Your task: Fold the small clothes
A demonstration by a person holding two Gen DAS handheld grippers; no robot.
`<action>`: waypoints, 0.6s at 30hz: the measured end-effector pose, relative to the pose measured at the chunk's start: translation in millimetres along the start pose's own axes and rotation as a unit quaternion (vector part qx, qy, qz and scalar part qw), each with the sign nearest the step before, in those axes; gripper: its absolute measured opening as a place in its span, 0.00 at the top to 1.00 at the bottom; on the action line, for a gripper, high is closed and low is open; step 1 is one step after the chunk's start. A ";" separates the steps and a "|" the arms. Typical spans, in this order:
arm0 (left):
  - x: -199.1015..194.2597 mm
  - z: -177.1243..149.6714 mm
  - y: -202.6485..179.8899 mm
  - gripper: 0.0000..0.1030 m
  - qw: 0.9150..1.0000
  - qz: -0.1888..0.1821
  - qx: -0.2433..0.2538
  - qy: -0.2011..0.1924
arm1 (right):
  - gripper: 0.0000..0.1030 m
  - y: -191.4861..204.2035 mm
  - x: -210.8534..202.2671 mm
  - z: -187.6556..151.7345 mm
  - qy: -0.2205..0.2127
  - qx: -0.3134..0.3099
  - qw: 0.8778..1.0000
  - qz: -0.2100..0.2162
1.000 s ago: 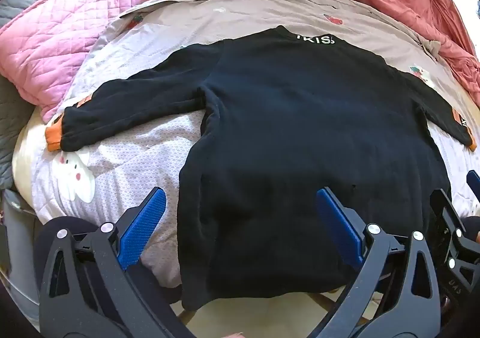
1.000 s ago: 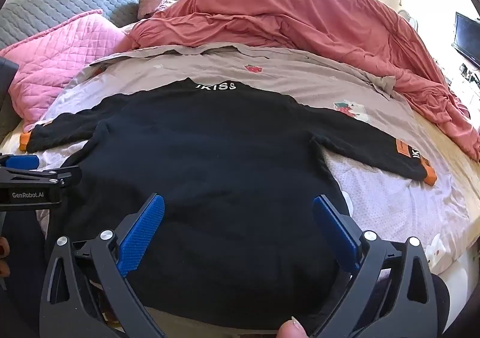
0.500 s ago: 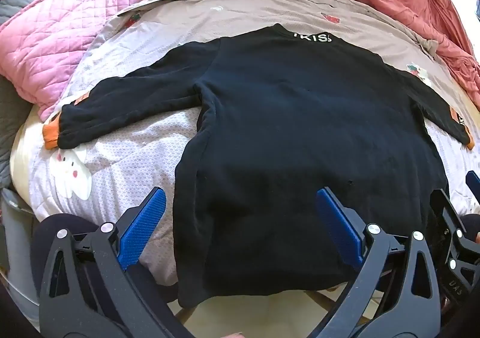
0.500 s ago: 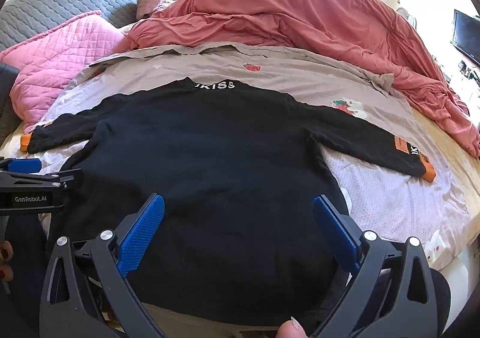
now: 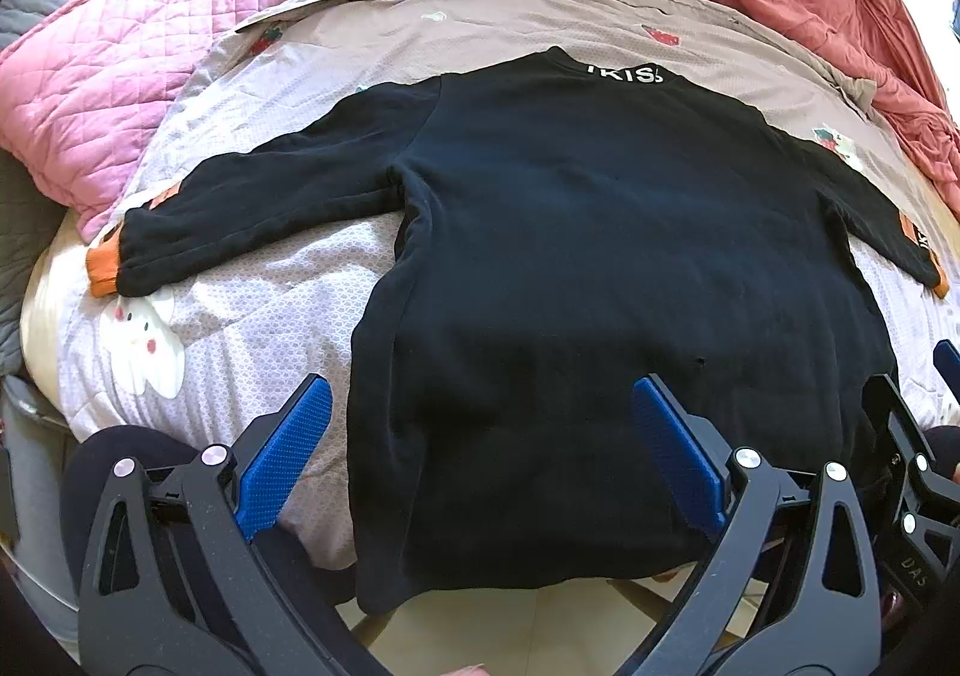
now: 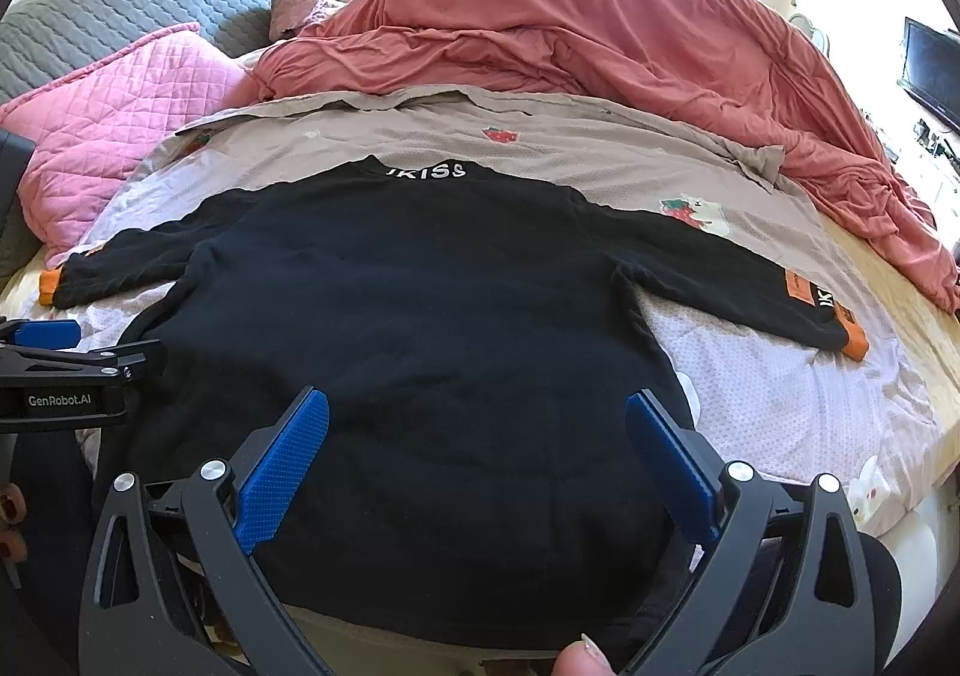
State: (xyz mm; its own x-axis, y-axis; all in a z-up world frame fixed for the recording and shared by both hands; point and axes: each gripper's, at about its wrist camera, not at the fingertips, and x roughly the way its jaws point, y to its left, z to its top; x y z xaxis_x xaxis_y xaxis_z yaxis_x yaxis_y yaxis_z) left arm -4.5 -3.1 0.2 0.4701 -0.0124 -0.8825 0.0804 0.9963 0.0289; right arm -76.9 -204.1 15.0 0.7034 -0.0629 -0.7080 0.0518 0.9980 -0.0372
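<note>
A black long-sleeved sweater (image 5: 600, 268) with orange cuffs and white neck lettering lies flat, back up, on the bed, both sleeves spread out; it also shows in the right wrist view (image 6: 420, 328). Its hem hangs over the near bed edge. My left gripper (image 5: 480, 412) is open and empty above the hem's left part. My right gripper (image 6: 477, 412) is open and empty above the hem's right part. The left sleeve cuff (image 5: 105, 271) lies far left, and the right cuff (image 6: 852, 343) far right.
The bed sheet (image 5: 252, 316) is grey-lilac with cartoon prints. A pink quilted pillow (image 5: 120, 75) lies at the left and a salmon duvet (image 6: 600, 45) is bunched at the back. A dark screen (image 6: 930, 69) stands at the far right.
Both grippers have drifted slightly, the left one to the left. The sweater lies as before and both grippers stay open.
</note>
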 end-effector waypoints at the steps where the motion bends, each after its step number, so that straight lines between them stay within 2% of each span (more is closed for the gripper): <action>1: 0.0 0.2 -0.1 0.09 1.000 0.000 0.000 -0.001 | 0.04 -0.3 0.2 -0.5 0.001 0.000 1.000 0.000; 18: 2.3 -2.2 3.5 0.09 1.000 -0.003 -0.001 0.002 | 0.04 0.7 0.0 0.2 0.002 0.000 1.000 -0.001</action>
State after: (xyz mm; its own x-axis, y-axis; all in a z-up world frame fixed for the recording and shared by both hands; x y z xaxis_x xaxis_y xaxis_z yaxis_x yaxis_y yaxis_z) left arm -5.0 0.6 -2.8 0.4662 -0.0176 -0.8845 0.0816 0.9964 0.0232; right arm -76.8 -203.4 15.1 0.7006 -0.0643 -0.7106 0.0531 0.9979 -0.0380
